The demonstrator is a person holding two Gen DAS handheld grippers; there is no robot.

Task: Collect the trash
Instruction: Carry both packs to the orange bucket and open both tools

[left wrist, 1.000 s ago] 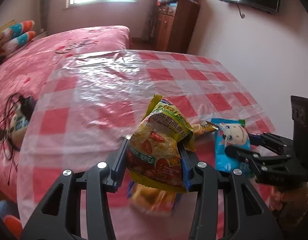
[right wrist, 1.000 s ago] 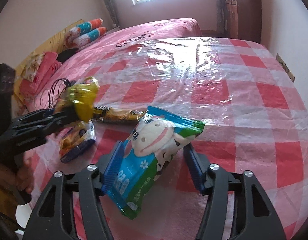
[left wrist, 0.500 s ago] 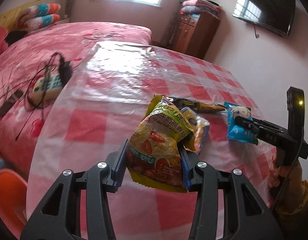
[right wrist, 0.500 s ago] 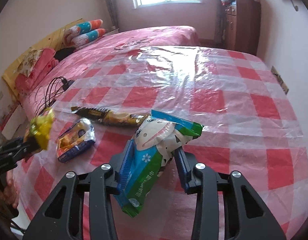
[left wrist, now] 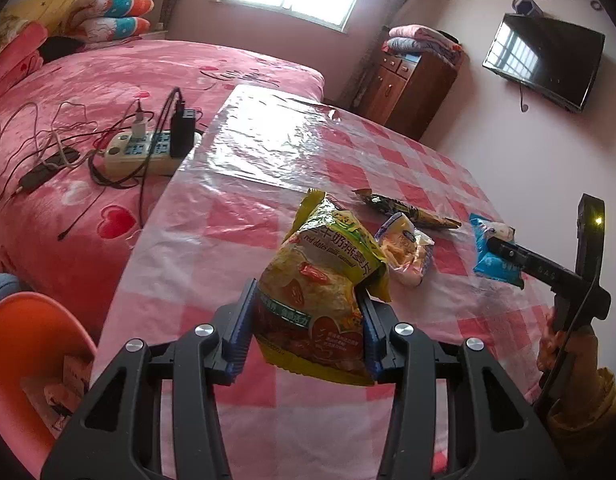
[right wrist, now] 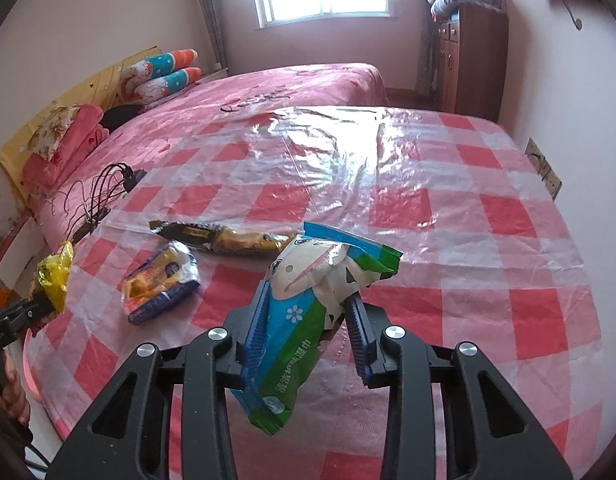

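Note:
My left gripper [left wrist: 306,294] is shut on a yellow snack bag [left wrist: 324,272], held above the near left part of the red-checked table [left wrist: 268,160]. An orange bin [left wrist: 24,344] with wrappers inside shows at the lower left. My right gripper [right wrist: 308,296] is shut on a blue and green cow packet [right wrist: 304,272], raised just off the cloth. On the table lie a small orange and purple wrapper [right wrist: 160,280] and a long dark and yellow wrapper [right wrist: 224,236]. In the right wrist view the left gripper [right wrist: 40,304] and its yellow bag [right wrist: 54,276] sit at the far left edge.
A pink bed borders the table's left side, with a power strip and tangled cables [left wrist: 144,152] on it. A brown cabinet [left wrist: 412,80] and a wall television [left wrist: 544,60] stand behind. A pink wall runs close along the table's right edge.
My left gripper carried the yellow bag leftward to the table's edge, and the orange bin came into view. The right jaws closed on the cow packet and lifted it slightly.

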